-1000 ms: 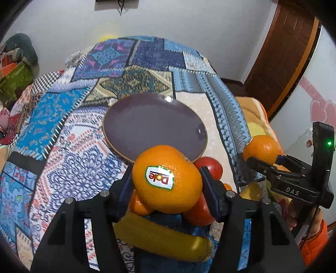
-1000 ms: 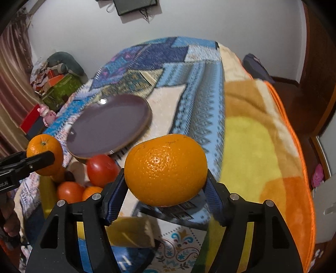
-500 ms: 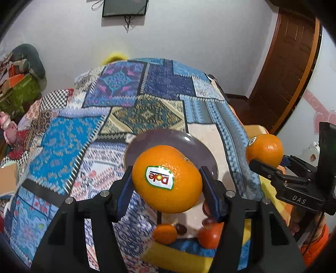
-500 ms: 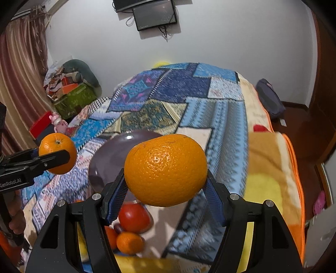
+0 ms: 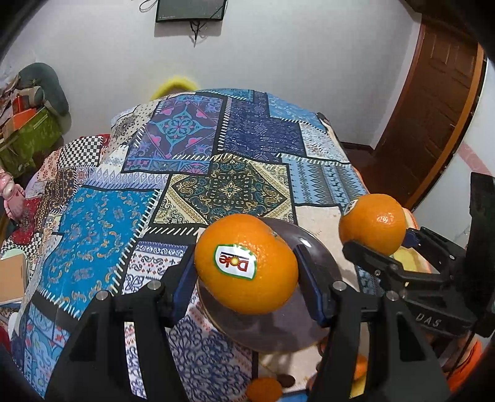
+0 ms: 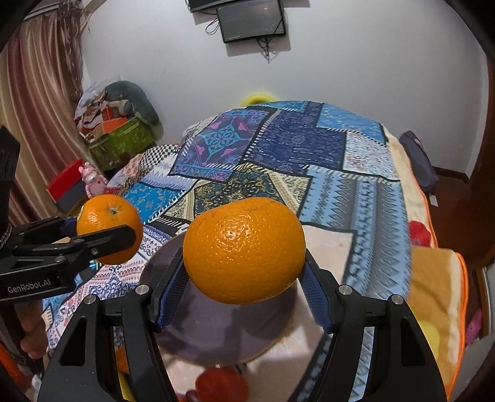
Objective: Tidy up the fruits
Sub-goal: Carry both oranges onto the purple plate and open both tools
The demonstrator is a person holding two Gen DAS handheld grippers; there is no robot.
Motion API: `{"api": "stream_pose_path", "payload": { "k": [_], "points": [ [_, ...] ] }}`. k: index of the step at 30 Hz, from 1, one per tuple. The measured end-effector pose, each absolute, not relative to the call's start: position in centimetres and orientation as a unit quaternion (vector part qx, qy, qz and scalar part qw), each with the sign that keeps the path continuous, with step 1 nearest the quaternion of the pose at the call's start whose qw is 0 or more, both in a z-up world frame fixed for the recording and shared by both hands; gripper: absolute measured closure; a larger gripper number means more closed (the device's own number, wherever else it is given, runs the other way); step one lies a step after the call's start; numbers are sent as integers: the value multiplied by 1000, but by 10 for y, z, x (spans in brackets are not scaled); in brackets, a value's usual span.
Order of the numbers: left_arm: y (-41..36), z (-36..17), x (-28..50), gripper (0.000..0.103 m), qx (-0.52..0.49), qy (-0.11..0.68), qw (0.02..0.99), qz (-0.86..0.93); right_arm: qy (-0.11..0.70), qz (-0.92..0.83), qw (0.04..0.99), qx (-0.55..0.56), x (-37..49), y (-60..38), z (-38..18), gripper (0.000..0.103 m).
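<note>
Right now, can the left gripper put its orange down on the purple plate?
Probably yes. The left gripper holds the stickered orange just above the purple plate, which looks bare, and nothing sits between them. The right gripper hovers nearby with its own orange.

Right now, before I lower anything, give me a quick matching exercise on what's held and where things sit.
Things:
1. Dole-stickered orange
2. plain orange
3. dark plate
4. wall screen

States:
A. clamped in the right gripper
B. lying bare on the patchwork bedspread
C. clamped in the left gripper
D. mounted above the bed

Pairs: 1-C, 2-A, 3-B, 4-D
</note>
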State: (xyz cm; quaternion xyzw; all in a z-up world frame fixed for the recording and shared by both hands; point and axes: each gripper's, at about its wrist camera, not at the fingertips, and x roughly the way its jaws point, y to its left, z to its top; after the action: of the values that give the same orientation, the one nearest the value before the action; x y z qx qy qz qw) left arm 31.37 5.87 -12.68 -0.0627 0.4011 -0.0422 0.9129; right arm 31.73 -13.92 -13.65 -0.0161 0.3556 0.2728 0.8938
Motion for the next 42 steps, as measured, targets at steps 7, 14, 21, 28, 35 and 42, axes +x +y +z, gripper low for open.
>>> {"api": "stream_pose_path", "payload": {
  "k": [7, 14, 21, 28, 35, 42],
  "points": [
    [64, -148, 342, 43, -55, 425, 903, -36, 381, 278, 881, -38, 336, -124, -152, 37],
    [65, -177, 365, 43, -55, 459, 886, -40, 421, 275, 863, -51, 358, -118, -177, 37],
    [63, -198, 380, 43, -57, 483, 873, -47, 445, 273, 851, -63, 370, -117, -194, 37],
    [63, -209, 389, 42, -51, 495, 866, -42, 455, 282, 842, -73, 373, -113, -203, 37],
    [58, -205, 385, 42, -38, 487, 872, -47, 472, 283, 832, -68, 374, -112, -210, 37],
    [58, -183, 372, 41, -29, 465, 884, -45, 470, 282, 834, -69, 367, -117, -204, 34]
  ]
}}
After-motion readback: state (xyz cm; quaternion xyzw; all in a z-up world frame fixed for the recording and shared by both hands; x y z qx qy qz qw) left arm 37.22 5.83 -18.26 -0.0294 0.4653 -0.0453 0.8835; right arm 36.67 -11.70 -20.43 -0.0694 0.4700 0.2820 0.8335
